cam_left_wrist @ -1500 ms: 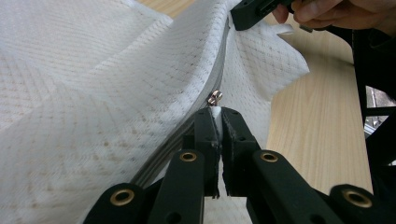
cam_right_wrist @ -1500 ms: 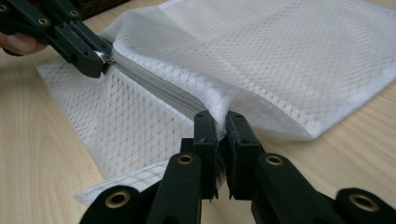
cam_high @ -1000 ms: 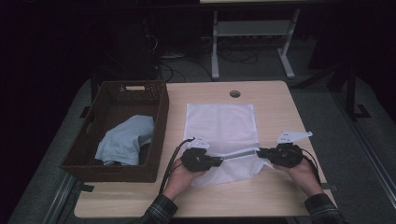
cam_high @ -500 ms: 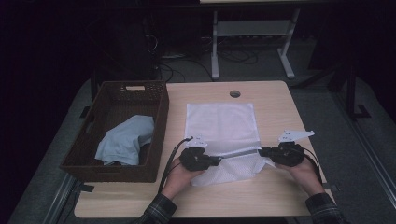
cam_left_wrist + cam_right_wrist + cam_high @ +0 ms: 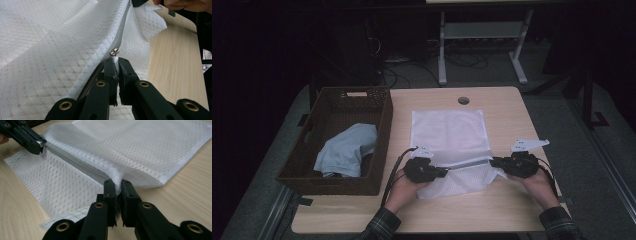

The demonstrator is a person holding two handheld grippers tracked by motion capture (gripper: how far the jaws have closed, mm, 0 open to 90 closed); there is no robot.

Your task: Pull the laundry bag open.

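A white mesh bag [image 5: 449, 132] lies flat on the wooden table [image 5: 492, 215], with its grey zipper [image 5: 75, 161] stretched taut and raised across the near part. My left gripper [image 5: 443, 171] is shut on the zipper's left end, where a small metal pull [image 5: 114, 52] sits just beyond the jaws. My right gripper [image 5: 494, 161] is shut on the bag's edge at the zipper's right end. In the left gripper view the mesh [image 5: 50, 50] drapes over the closed left gripper [image 5: 115, 60]. The right gripper view has the right gripper [image 5: 116, 182] pinching the fabric, with the left gripper [image 5: 40, 146] far off.
A dark wicker basket [image 5: 297, 170] stands at the table's left with a light blue cloth [image 5: 344, 150] inside. A round cable hole [image 5: 463, 100] sits near the far edge. A white table frame [image 5: 482, 35] stands on the floor beyond.
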